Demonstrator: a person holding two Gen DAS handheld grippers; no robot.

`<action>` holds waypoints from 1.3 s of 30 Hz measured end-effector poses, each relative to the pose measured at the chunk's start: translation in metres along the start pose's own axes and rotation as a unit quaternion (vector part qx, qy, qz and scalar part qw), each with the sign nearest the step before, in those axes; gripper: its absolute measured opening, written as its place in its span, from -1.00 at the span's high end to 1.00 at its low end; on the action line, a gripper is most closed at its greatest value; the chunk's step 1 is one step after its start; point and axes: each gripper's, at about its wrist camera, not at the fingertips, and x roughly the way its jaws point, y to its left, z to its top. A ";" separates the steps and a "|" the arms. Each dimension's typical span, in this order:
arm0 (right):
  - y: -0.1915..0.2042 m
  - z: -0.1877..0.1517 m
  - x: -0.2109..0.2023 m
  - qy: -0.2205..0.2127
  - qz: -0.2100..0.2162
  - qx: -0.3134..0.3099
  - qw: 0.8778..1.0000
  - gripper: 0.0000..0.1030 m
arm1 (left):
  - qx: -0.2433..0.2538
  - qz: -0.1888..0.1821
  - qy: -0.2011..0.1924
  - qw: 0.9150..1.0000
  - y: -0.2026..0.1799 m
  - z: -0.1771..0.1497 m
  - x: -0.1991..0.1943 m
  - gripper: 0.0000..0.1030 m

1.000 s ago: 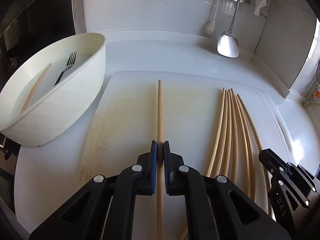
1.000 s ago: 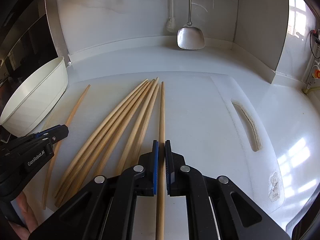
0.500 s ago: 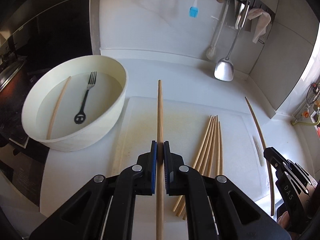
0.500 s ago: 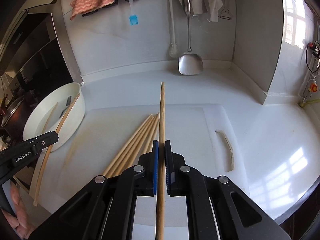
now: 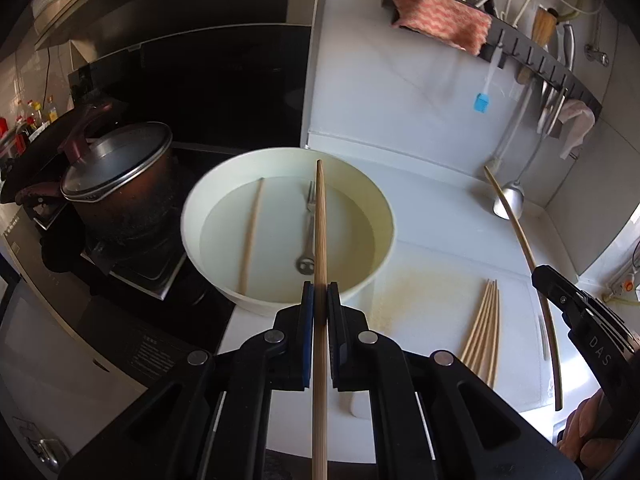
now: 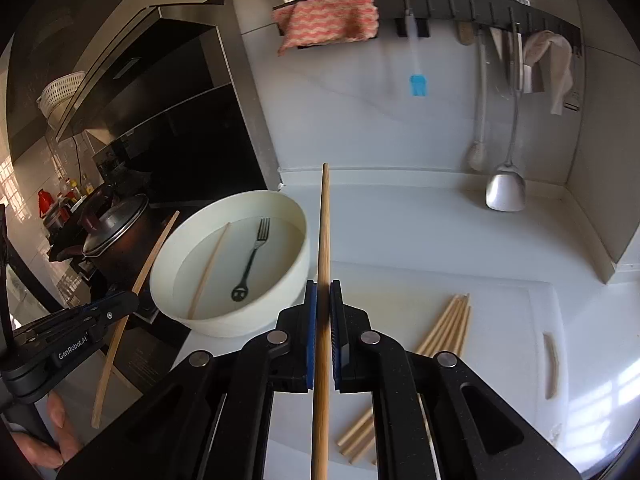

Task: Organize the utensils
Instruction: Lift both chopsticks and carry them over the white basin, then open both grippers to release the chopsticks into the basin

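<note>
Two hand-held grippers are raised above the worktop [image 6: 420, 220], each clamped on a single wooden chopstick. In the left wrist view, the left hand-held gripper [image 5: 320, 300] has its blue-padded jaws pressed against the left chopstick [image 5: 320, 232], which runs straight toward 12 o'clock; its tip lies over the white bowl [image 5: 384, 216]. The bowl fills the middle of that view and holds a loose chopstick [image 5: 251, 234] at about 10 o'clock from the gripper and a dark fork [image 5: 308, 236] just left of the held stick.

In the right wrist view, the right hand-held gripper [image 6: 323, 298] is closed the same way on the right chopstick [image 6: 324, 232], pointing to 12 o'clock, just beside the bowl's right rim. The left gripper shows at 8 o'clock there, body tilted, its stick slanting up toward the bowl, with the person's fingers [image 6: 56, 416] wrapped under it. In the left wrist view the right gripper sits at 4 o'clock, its stick slanting up toward 1 o'clock.

Five or so chopsticks [image 6: 444, 324] lie bundled on the white cutting board [image 6: 512, 320] at 4 o'clock from the right gripper. A lidded pot [image 5: 116, 184] stands on the stove at 9 o'clock from the bowl. A metal spatula [image 6: 505, 192] and a pink cloth [image 6: 328, 20] hang from the wall rail at the back.
</note>
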 end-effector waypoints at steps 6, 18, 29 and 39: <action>0.060 0.027 0.059 0.022 0.007 -0.004 1.000 0.88 | 0.003 -0.015 0.003 1.000 0.054 0.041 0.034 0.86; 0.102 0.053 0.159 0.067 -0.006 0.030 0.997 0.88 | 0.031 -0.060 0.057 0.996 0.097 0.083 0.132 0.86; 0.087 0.046 0.224 0.143 0.022 0.068 0.987 0.88 | 0.009 -0.064 0.100 0.993 0.097 0.086 0.187 0.86; 0.078 0.040 0.258 0.193 0.021 0.077 0.978 0.88 | -0.010 -0.063 0.147 0.987 0.094 0.078 0.225 0.86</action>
